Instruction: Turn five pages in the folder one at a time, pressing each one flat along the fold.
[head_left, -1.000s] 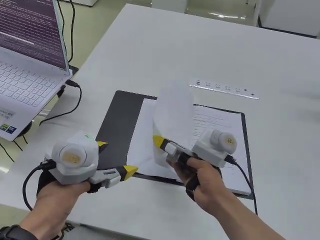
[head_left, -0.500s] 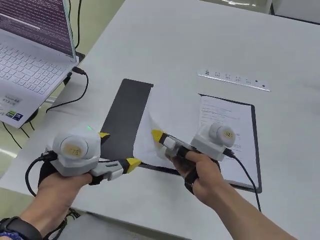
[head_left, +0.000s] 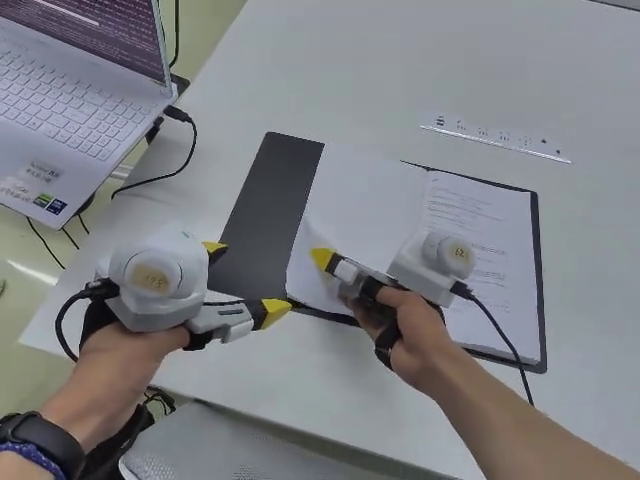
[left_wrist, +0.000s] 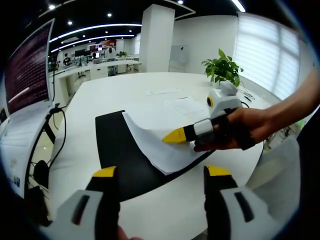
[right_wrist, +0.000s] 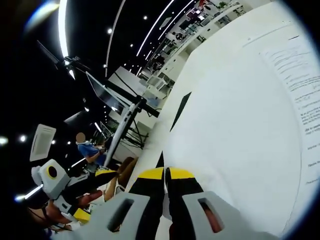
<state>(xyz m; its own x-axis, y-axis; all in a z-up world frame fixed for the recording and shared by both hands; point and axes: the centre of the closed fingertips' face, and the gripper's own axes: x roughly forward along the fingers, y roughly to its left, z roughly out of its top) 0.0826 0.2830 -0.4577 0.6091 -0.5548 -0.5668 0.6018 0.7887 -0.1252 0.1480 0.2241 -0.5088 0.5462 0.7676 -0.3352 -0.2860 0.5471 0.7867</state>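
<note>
The right claw (head_left: 322, 262) is pinched shut on the near edge of one white page (head_left: 365, 205), its tips pointing left. The left claw (head_left: 245, 280) hovers at the near left corner of the folder (head_left: 265, 210), jaws spread and holding nothing. The one folder lies open on the table (head_left: 330, 70), fold running near to far — the held page bows over its black left cover, with a printed page on the right half. One laptop (head_left: 70, 90) sits far left.

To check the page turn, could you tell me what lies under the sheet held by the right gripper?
Under the sheet, the black folder cover shows at its edge; the rest is hidden.
</note>
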